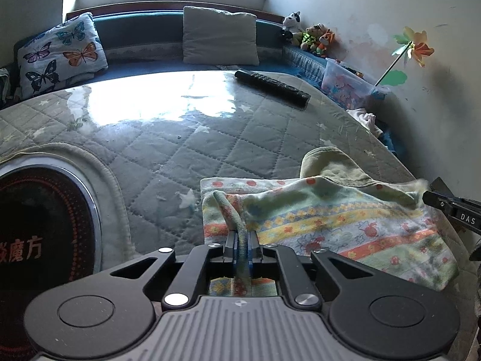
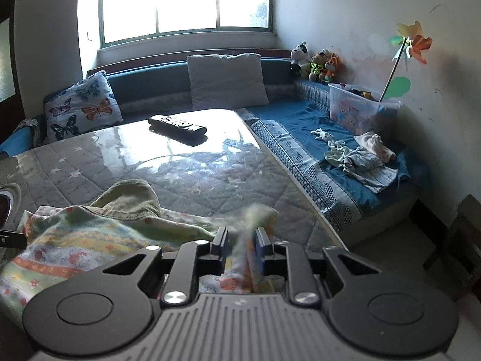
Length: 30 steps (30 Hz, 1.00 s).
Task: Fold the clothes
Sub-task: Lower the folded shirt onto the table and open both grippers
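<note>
A small patterned garment [image 1: 345, 222] with coloured stripes, red dots and a green-lined part lies on the quilted table [image 1: 186, 150] at the near right. My left gripper [image 1: 242, 237] is shut on a rolled edge of it at its left side. My right gripper [image 2: 240, 237] is shut on the opposite edge of the same garment [image 2: 75, 234], which stretches away to the left in the right wrist view. The right gripper's finger [image 1: 451, 207] shows at the right edge of the left wrist view.
A black remote [image 1: 272, 87] lies far on the glossy table. A round electric hotplate [image 1: 45, 225] is set in the table at the left. Cushions [image 1: 219, 34], soft toys [image 2: 318, 63], a plastic box [image 2: 357, 108] and loose clothes [image 2: 360, 159] sit on the blue bench.
</note>
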{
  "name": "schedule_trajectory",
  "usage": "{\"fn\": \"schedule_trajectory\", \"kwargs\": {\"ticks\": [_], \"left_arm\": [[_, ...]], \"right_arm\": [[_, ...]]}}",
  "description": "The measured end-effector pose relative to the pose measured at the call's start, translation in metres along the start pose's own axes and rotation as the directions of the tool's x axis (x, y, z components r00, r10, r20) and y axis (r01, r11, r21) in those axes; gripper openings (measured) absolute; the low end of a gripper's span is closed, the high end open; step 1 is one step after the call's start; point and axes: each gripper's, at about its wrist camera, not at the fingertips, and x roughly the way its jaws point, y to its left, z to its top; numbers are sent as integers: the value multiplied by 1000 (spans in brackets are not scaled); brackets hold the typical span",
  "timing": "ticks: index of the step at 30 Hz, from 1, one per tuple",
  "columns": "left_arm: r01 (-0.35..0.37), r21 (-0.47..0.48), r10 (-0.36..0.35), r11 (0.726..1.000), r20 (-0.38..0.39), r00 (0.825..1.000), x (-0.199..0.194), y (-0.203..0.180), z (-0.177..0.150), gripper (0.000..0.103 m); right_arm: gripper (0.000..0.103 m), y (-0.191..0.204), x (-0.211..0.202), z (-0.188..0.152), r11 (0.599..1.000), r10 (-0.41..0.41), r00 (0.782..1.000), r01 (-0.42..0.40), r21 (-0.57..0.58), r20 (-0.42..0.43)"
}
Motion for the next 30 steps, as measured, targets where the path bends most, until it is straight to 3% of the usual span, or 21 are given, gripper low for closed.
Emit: {"fn": "schedule_trajectory", "kwargs": {"ticks": [4,6,8,11,13,23,26,30], "left_arm": [[-5,11,5,1000,-1,1000,-1,-3,-2,34],[-8,17,8,1000,-1,1000,-2,-5,-3,39],[-9,24,9,1000,1,1000,-5,-7,-4,50],[-10,34,9,999,11,1000,-9,-10,-7,57],[-11,40,11,999,14,1000,-11,-11,-9,62],[-17,79,13,997,49,999,-28,-16,-24,96],[-19,80,14,997,54,998,-32,-16,-29,103],[-15,84,10,996,60,998,-37,-13,-34,103]], "right_arm": [[39,2,-2,0,1000,-1,1000,1,-6,5],[42,4,-4,-1,1000,4,1000,-4,-10,8],[54,6,-6,-1,1000,13,1000,-13,-14,11],[61,14,-12,-4,999,32,999,-32,-25,15],[75,19,-16,-7,998,45,999,-45,-33,17],[92,44,-31,-24,994,101,995,-101,-43,-2],[97,52,-36,-32,993,109,994,-109,-54,1],[103,61,-43,-39,992,109,994,-108,-68,4]]}}
